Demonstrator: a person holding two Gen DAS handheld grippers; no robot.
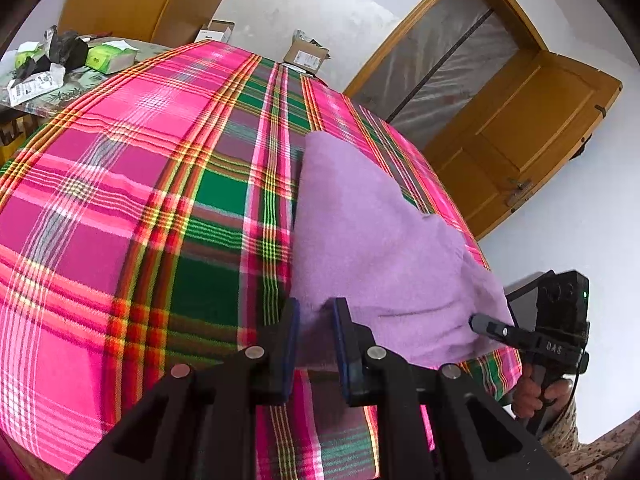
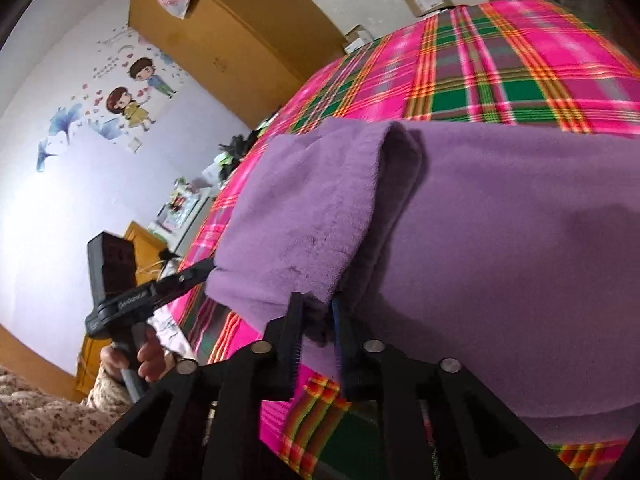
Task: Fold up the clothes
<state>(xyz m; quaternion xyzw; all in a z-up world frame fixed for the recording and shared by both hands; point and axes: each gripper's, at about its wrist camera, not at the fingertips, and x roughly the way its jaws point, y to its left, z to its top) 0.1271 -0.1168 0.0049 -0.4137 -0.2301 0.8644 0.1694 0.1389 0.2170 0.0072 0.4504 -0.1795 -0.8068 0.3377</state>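
I had a claw in each hand. My left claw [image 1: 316,344] was pinching the near corner of the purple cloth [image 1: 360,232]. The soft cloth sat squeezed between its two fingers. My right claw [image 2: 316,332] had the other near edge of the purple cloth [image 2: 500,240] between its fingers too, and it looked to me like it was pinching it, with only a small gap. In the left view I could see my right claw [image 1: 486,326] poke into the cloth from the side, with my hand [image 1: 536,394] on its handle. In the right view my left claw [image 2: 200,270] touched the left corner of the cloth, and my other hand [image 2: 148,354] held it.

The cloth lay on the bed, on top of a bright pink and green checked blanket [image 1: 140,200]. It was already folded over at least once. I could see a thick doubled edge on its left side in the right view.

I think I was in the middle of the folding, holding both near corners ready for one more fold. Next I would need to lift both corners together, keep them even, carry them over to the far edge, and lay them down flat.

Farther off, at the back of the bed, sat a small cardboard box [image 1: 306,56]. Behind it stood a brown wooden door [image 1: 532,128].
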